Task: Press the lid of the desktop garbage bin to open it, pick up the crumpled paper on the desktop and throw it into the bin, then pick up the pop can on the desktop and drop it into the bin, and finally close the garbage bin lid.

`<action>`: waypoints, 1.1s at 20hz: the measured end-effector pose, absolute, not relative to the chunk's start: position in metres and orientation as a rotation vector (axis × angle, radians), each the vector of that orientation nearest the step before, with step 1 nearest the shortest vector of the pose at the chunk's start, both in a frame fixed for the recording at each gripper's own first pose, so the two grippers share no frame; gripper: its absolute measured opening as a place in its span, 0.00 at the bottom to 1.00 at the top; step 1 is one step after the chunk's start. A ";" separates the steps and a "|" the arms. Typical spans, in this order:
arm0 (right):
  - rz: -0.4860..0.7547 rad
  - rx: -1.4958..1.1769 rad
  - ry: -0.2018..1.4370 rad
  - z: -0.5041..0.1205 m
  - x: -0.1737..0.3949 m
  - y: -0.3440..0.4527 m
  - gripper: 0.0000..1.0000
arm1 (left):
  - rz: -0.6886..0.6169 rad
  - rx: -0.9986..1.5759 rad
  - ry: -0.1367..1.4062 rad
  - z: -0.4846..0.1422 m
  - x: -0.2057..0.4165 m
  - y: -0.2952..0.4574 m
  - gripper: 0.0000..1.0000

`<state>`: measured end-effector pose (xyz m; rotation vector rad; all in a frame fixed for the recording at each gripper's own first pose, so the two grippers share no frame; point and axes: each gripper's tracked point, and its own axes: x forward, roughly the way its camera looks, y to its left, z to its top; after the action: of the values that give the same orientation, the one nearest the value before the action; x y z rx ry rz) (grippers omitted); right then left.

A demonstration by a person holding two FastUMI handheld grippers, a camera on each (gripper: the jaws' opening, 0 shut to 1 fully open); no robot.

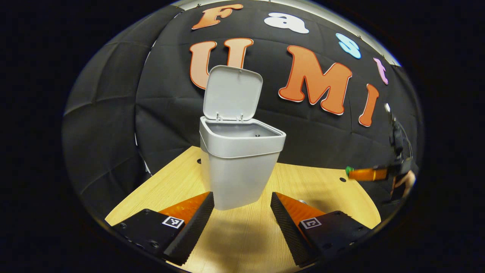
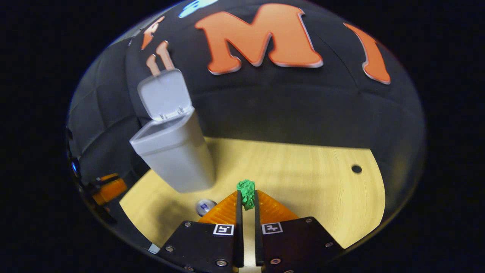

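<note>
With the right gripper (image 2: pixel 247 201) clenched on the paper (image 2: pixel 246 192) right of the bin (image 2: pixel 175 146) and the left gripper (image 1: pixel 242 206) released before it, a thin pinch risks dropping the paper short of the bin's rim.

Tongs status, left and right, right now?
Left tongs: open, holding nothing, facing the bin, whose lid is up.
Right tongs: shut on the green paper.
</note>
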<state>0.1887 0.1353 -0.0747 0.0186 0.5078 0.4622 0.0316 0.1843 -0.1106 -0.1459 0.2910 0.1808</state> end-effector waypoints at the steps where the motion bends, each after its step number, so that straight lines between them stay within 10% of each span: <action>1: 0.508 0.018 0.467 -0.048 0.188 0.153 0.12 | 0.186 -0.148 0.282 -0.108 0.028 0.189 0.95; 6: 0.688 -0.034 0.351 0.014 0.205 0.272 0.12 | 0.219 -0.155 0.274 -0.109 0.010 0.220 0.95; 13: 0.688 -0.138 0.515 -0.055 0.247 0.372 0.12 | 0.268 -0.184 0.284 -0.112 -0.016 0.259 0.95; 22: 0.645 -0.068 0.500 -0.046 0.249 0.359 0.53 | 0.261 -0.161 0.294 -0.116 -0.016 0.268 0.95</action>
<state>0.2493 0.3589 -0.0458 -0.0678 0.5001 0.6453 -0.0159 0.2678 -0.1165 -0.1611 0.2943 0.2608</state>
